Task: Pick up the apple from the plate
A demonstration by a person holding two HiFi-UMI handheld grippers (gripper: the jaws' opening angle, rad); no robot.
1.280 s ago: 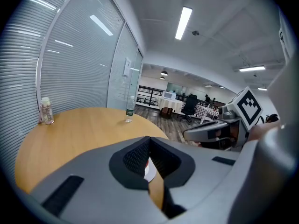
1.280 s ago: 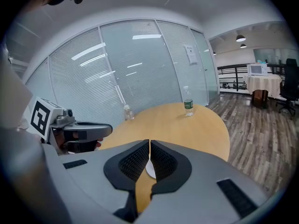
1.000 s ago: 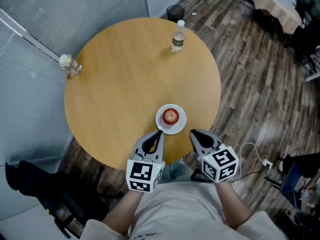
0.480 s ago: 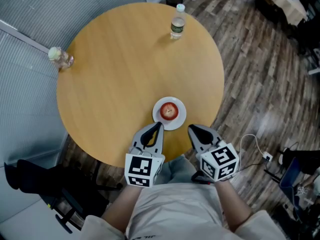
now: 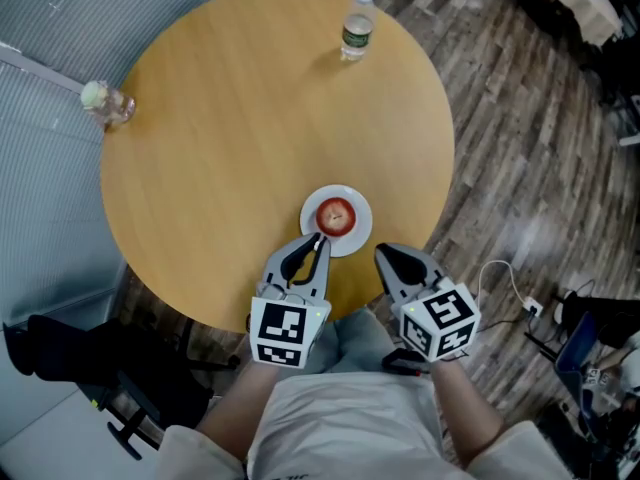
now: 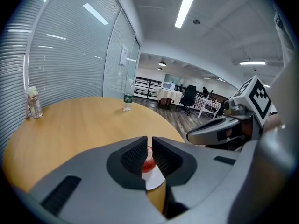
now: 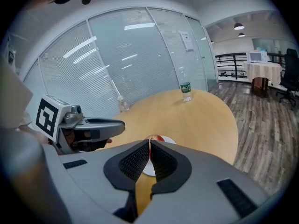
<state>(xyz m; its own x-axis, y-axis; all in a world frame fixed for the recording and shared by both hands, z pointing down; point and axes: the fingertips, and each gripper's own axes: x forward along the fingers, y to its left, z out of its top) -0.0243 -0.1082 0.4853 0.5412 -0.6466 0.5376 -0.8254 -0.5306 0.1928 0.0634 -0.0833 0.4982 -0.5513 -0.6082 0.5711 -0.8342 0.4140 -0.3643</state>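
Head view.
A: The apple (image 5: 336, 215) sits in the middle of the plate (image 5: 362, 230), just ahead of the left gripper (image 5: 319, 239), whose tips reach the plate's near rim. From the right gripper (image 5: 383, 253) it lies ahead and off to the left, with those tips just short of the rim.
B: How would it likely handle?
A: Probably firm and fairly light, but round and smooth-skinned, so it could roll or squirt out of a shallow pinch. The safest hold looks to be across its widest middle, pads on opposite flanks, and gentle enough not to bruise it.

Left gripper view.
B: And the jaws?
A: They have just been opening, yet stand only a narrow slit apart. Nothing is between them. The apple (image 6: 148, 163) and plate (image 6: 154, 181) show through the slit, beyond the tips. They would need to part far wider to take the fruit.

Right gripper view.
B: The other one?
A: Its pads meet at the tips and hold nothing. A red sliver of apple (image 7: 153, 137) peeks just past them, with the plate (image 7: 166, 140) beyond on the table (image 7: 205, 115).
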